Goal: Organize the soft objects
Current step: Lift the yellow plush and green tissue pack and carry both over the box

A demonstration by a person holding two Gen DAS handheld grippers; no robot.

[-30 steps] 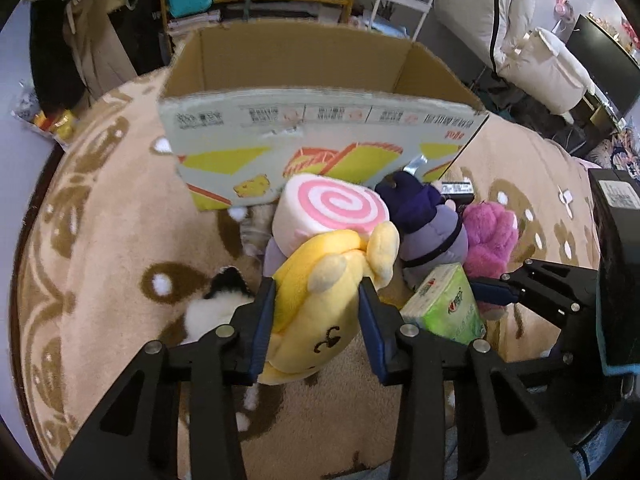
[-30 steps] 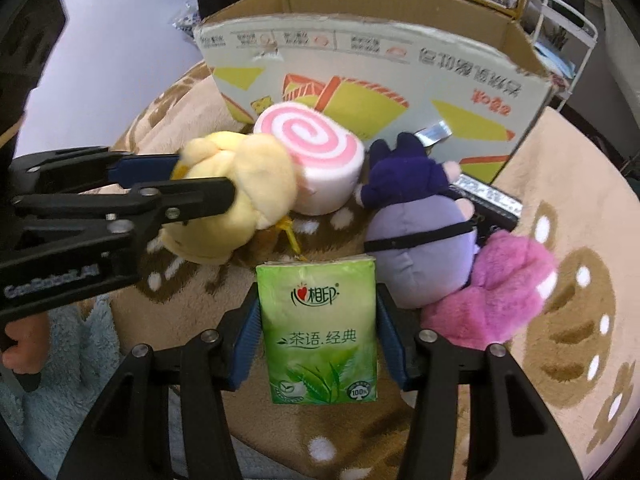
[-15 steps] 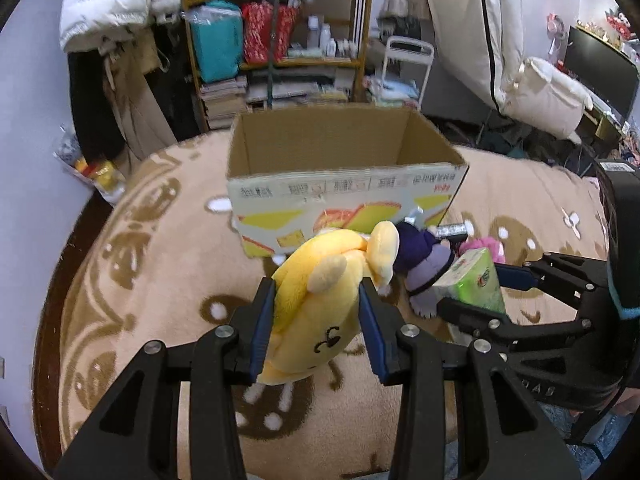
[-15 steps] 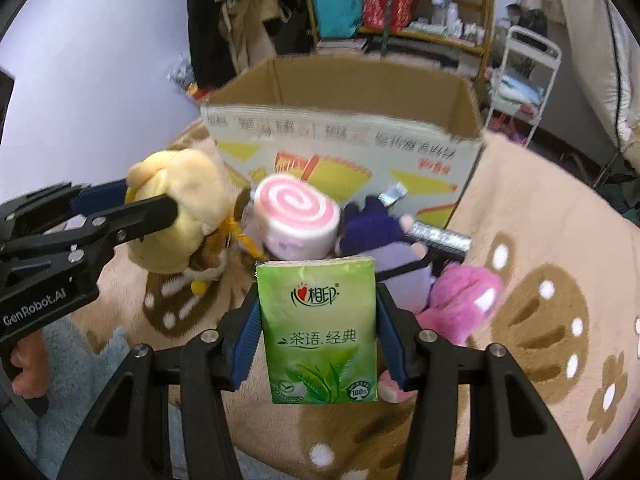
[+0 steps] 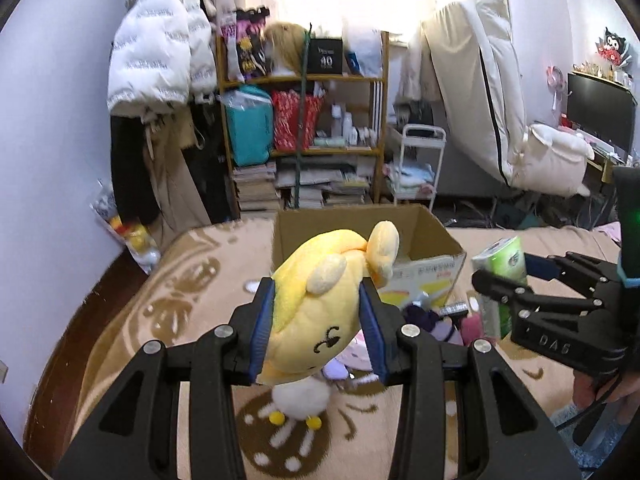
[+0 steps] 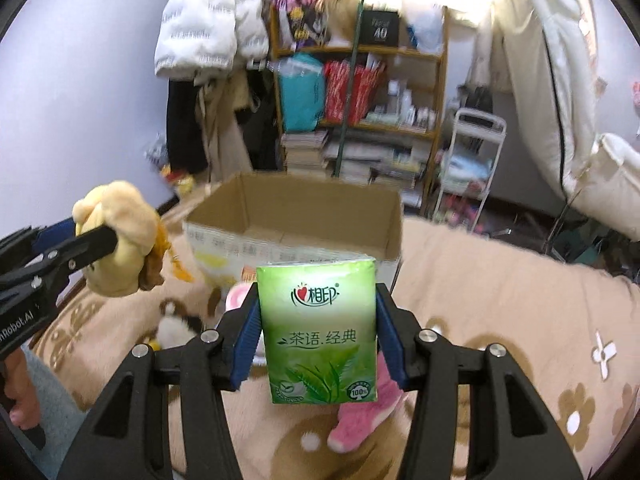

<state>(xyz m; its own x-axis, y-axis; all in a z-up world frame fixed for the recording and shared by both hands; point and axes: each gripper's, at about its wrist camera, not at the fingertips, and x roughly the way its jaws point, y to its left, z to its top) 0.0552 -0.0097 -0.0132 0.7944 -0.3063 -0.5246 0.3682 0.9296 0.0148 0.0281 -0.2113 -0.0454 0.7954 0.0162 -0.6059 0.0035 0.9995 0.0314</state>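
Left gripper: clamped on the yellow plush, held clear above the rug, short of the box.
Right gripper: clamped on the green tissue pack, held upright, also in the air on the near side of the box.
Box: cardboard, open-topped, standing toward the far edge of the rug; what showed of its inside looked empty.
Done: two soft things picked up, one per gripper; as far as could be seen, nothing had yet gone into the box.
Left on rug: a pink plush, a purple plush and a white one, lying by the box's near wall.
Remaining, by my reading: carry both held items over the rim, let go, then come back for the others.
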